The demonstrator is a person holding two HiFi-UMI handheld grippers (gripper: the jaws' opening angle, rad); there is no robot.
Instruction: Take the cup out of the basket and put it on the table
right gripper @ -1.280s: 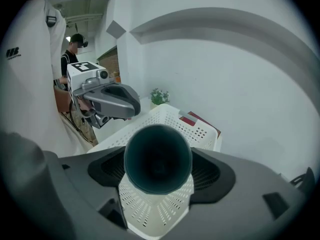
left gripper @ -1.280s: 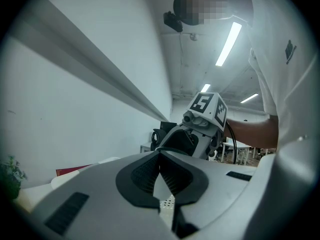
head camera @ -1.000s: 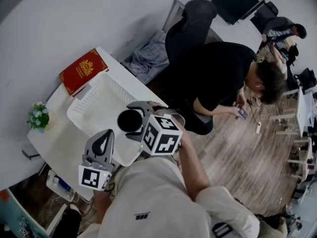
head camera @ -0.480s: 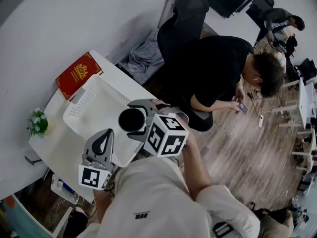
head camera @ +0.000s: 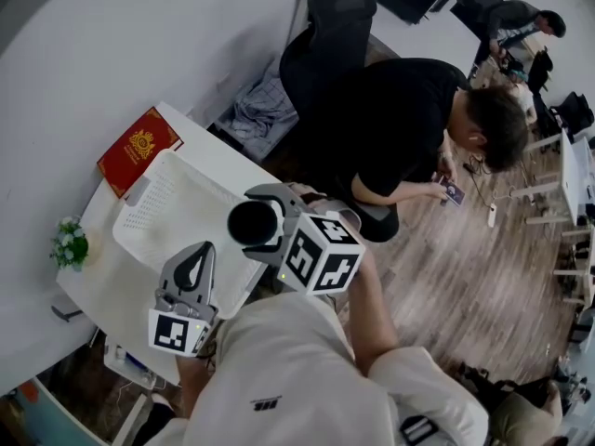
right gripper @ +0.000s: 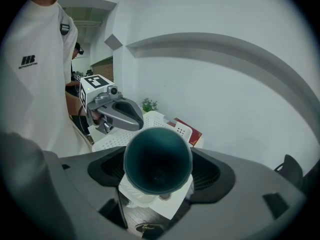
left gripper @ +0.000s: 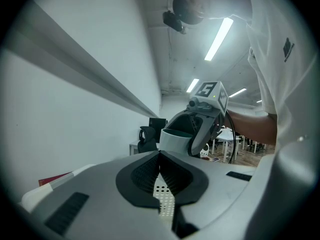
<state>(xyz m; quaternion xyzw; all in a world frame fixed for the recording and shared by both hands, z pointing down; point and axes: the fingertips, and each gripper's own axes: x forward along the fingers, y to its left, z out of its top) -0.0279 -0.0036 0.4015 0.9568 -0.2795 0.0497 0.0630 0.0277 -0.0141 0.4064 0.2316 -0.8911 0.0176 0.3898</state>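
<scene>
Right gripper view: your right gripper (right gripper: 158,171) grips the cup (right gripper: 157,154) between both fingers, over the edge of the white basket (head camera: 158,214). Your left gripper (left gripper: 160,174) has its fingers pressed together, holding nothing.

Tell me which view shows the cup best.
The right gripper view: the cup fills the centre, open mouth facing the camera, held between the jaws. The head view shows it from above; the left gripper view shows only its pale side.

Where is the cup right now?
In the head view the cup is near centre frame, clamped in the right tool. It is held up at the near-right edge of the white basket, just right of the shut left tool.
</scene>
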